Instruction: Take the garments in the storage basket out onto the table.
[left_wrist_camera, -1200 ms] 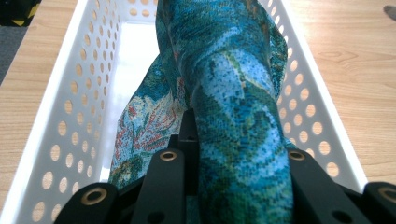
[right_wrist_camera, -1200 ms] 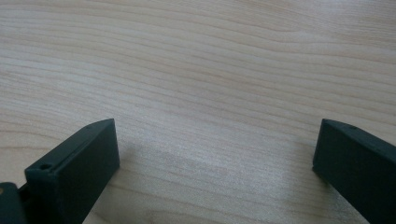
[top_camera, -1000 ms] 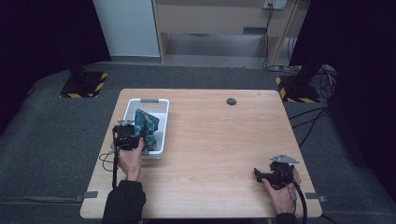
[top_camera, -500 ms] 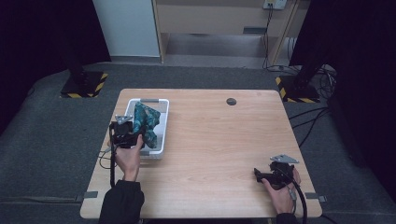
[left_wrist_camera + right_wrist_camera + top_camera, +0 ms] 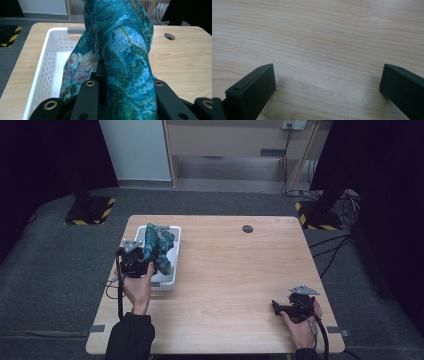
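Desk [image 5: 225, 280] surface lies bare between the two tools, out to its right edge. Left tool [image 5: 125, 87] is clamped on a blue-green patterned cloth [image 5: 120, 45], lifted above the white perforated basket [image 5: 45, 75] just beyond its jaws. Right tool [image 5: 327, 82] rests near the desk's front right corner, jaws spread wide, holding nothing.

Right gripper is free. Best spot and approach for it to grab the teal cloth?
Probably the hanging lower end of the teal cloth above the white basket, coming in from the table's open right side. The left gripper is clamped on its bunched middle; the right gripper is open over bare wood.
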A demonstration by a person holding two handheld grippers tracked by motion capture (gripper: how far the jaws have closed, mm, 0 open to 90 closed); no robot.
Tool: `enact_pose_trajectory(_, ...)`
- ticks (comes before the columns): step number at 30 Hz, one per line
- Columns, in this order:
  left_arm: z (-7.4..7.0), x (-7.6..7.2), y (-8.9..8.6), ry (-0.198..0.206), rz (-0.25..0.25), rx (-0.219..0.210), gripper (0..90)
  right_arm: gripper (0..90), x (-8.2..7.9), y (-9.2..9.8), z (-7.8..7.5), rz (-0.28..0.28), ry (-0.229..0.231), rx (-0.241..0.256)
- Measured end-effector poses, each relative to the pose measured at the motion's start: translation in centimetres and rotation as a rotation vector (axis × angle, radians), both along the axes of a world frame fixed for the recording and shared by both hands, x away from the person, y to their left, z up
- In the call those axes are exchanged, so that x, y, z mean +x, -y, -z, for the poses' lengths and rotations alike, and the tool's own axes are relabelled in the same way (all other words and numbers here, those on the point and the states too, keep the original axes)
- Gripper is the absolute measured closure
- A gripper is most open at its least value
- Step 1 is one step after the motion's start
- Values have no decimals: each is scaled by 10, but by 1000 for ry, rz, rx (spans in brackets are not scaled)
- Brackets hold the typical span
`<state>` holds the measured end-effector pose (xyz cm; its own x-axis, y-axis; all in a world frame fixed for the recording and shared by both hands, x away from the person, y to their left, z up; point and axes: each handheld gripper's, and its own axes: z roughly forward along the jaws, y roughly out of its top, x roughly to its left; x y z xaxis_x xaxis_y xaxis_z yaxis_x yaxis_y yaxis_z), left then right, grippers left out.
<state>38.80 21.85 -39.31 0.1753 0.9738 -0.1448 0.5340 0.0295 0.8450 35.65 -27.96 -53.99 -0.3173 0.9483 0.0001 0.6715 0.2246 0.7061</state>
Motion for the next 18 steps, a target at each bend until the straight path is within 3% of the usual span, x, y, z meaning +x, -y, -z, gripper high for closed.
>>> enact_pose_trajectory(18,-16,-9,28,53,80,-9,712,4,0,0,0,0,0,0)
